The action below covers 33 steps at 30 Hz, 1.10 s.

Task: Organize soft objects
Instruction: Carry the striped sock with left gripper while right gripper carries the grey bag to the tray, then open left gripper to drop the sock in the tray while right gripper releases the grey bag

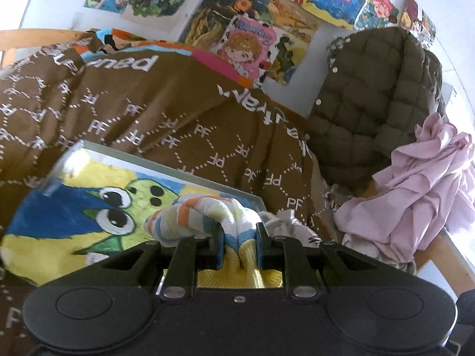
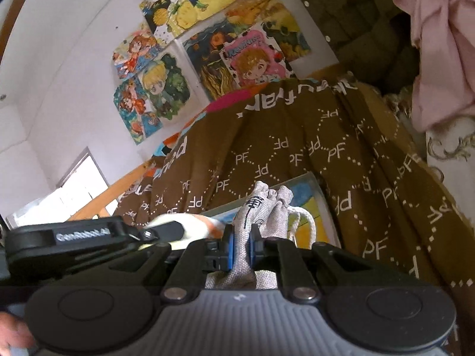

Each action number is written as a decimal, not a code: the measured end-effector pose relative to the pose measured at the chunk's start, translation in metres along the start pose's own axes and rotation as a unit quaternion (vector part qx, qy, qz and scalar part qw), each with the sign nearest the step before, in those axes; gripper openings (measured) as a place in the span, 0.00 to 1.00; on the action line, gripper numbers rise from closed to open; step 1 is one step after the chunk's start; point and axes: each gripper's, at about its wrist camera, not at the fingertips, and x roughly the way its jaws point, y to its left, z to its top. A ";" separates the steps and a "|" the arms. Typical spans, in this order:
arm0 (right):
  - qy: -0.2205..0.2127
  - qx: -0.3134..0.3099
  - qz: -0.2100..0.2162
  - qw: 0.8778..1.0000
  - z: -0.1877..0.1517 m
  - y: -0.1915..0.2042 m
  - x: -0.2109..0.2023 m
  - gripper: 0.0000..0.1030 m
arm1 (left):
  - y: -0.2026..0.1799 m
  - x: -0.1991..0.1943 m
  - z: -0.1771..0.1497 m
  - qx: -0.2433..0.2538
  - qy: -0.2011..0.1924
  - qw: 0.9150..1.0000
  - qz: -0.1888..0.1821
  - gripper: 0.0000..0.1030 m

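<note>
Striped soft cloth [image 1: 204, 216] sits pinched in the left gripper [image 1: 239, 246], jaws nearly closed on it — a framed cartoon picture [image 1: 89, 207] lies just beyond. Right gripper [image 2: 242, 247] clamps a grey drawstring pouch [image 2: 261, 207] — brown patterned blanket [image 2: 341, 154] ahead.

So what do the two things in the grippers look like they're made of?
Left gripper is shut on a striped cloth: soft woven or knit fabric, matte, bunching into folds. Right gripper is shut on a grey drawstring pouch: coarse linen-like weave, matte, with a white cord that looks like braided cotton.
</note>
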 end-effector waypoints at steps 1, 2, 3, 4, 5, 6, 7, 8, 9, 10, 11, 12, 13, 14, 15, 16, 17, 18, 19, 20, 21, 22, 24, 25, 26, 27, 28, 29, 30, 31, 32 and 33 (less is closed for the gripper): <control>0.001 0.004 0.000 1.000 0.000 -0.001 0.001 0.10 | -0.001 0.006 -0.003 -0.001 0.004 1.000 0.000 0.20; -0.002 0.005 0.002 1.000 0.001 -0.002 0.001 0.11 | -0.001 0.010 -0.005 -0.003 0.007 1.000 0.000 0.20; -0.006 0.007 0.005 1.000 0.002 -0.003 0.000 0.11 | -0.001 0.014 -0.007 -0.005 0.010 1.000 0.000 0.20; -0.007 0.011 0.006 1.000 0.002 -0.004 0.001 0.11 | -0.001 0.018 -0.009 -0.004 0.014 1.000 0.002 0.20; -0.003 0.015 0.003 1.000 0.003 -0.005 0.003 0.11 | -0.001 0.021 -0.010 -0.001 0.017 1.000 0.005 0.20; 0.002 0.018 -0.001 1.000 0.004 -0.006 0.006 0.11 | -0.001 0.025 -0.011 0.002 0.021 1.000 0.009 0.20; 0.006 0.019 -0.006 1.000 0.004 -0.006 0.008 0.11 | -0.001 0.028 -0.013 0.004 0.024 1.000 0.014 0.20; 0.008 0.020 -0.009 1.000 0.004 -0.006 0.010 0.11 | 0.001 0.030 -0.013 0.004 0.028 0.999 0.018 0.20; 0.010 0.020 -0.011 1.000 0.005 -0.006 0.011 0.11 | 0.003 0.032 -0.014 0.002 0.033 0.999 0.022 0.20; 0.014 0.020 -0.014 1.000 0.005 -0.006 0.013 0.11 | 0.005 0.034 -0.015 0.000 0.037 0.999 0.027 0.20; 0.020 0.021 -0.018 0.999 0.006 -0.007 0.016 0.11 | 0.008 0.037 -0.016 -0.003 0.041 0.999 0.034 0.20; 0.029 0.023 -0.022 0.999 0.006 -0.007 0.018 0.12 | 0.011 0.039 -0.017 -0.006 0.046 0.998 0.043 0.20; 0.038 0.023 -0.028 0.999 0.006 -0.007 0.021 0.12 | 0.013 0.041 -0.018 -0.008 0.052 0.997 0.055 0.21; 0.043 0.024 -0.033 0.998 0.005 -0.008 0.023 0.12 | 0.016 0.043 -0.019 -0.009 0.056 0.996 0.067 0.21; 0.047 0.023 -0.036 0.998 0.005 -0.007 0.023 0.13 | 0.019 0.044 -0.021 -0.009 0.060 0.995 0.079 0.21; 0.050 0.023 -0.036 0.998 0.004 -0.007 0.024 0.14 | 0.022 0.047 -0.023 -0.009 0.068 0.993 0.093 0.21; 0.054 0.021 -0.036 0.998 0.004 -0.007 0.026 0.15 | 0.025 0.049 -0.024 -0.011 0.074 0.992 0.102 0.21; 0.057 0.019 -0.038 0.997 0.003 -0.006 0.026 0.15 | 0.029 0.050 -0.026 -0.015 0.079 0.991 0.111 0.21; 0.061 0.016 -0.040 0.997 0.002 -0.005 0.028 0.16 | 0.033 0.051 -0.028 -0.021 0.083 0.989 0.117 0.22; 0.063 0.014 -0.041 0.997 0.002 -0.004 0.028 0.17 | 0.036 0.052 -0.029 -0.027 0.087 0.988 0.122 0.22; 0.066 0.011 -0.042 0.997 0.002 -0.004 0.029 0.18 | 0.040 0.052 -0.030 -0.033 0.091 0.987 0.126 0.22; 0.069 0.008 -0.044 0.997 0.001 -0.003 0.030 0.21 | 0.043 0.053 -0.031 -0.038 0.093 0.986 0.130 0.22; 0.076 0.006 -0.046 0.996 0.000 -0.002 0.031 0.25 | 0.047 0.053 -0.032 -0.045 0.098 0.986 0.130 0.24; 0.077 0.005 -0.045 0.996 0.000 -0.002 0.031 0.28 | 0.048 0.054 -0.032 -0.046 0.098 0.986 0.130 0.25; 0.077 0.004 -0.045 0.996 0.000 -0.002 0.031 0.29 | 0.049 0.054 -0.032 -0.047 0.099 0.985 0.130 0.25; 0.078 0.003 -0.044 0.996 0.000 -0.001 0.031 0.31 | 0.049 0.054 -0.032 -0.048 0.100 0.985 0.129 0.26; 0.079 0.002 -0.042 0.996 0.000 -0.002 0.031 0.31 | 0.049 0.054 -0.031 -0.049 0.102 0.985 0.127 0.29; 0.079 0.002 -0.042 0.996 0.000 -0.001 0.031 0.31 | 0.048 0.053 -0.031 -0.048 0.102 0.985 0.127 0.30; 0.079 0.002 -0.042 0.996 -0.001 -0.001 0.031 0.33 | 0.047 0.052 -0.031 -0.046 0.103 0.985 0.127 0.30; 0.079 0.002 -0.042 0.996 -0.001 -0.001 0.031 0.38 | 0.047 0.052 -0.031 -0.045 0.104 0.985 0.127 0.33; 0.078 0.003 -0.041 0.996 -0.001 -0.001 0.030 0.41 | 0.047 0.051 -0.031 -0.044 0.105 0.985 0.126 0.34; 0.077 0.003 -0.040 0.996 0.000 -0.001 0.030 0.44 | 0.047 0.049 -0.031 -0.045 0.104 0.986 0.126 0.39</control>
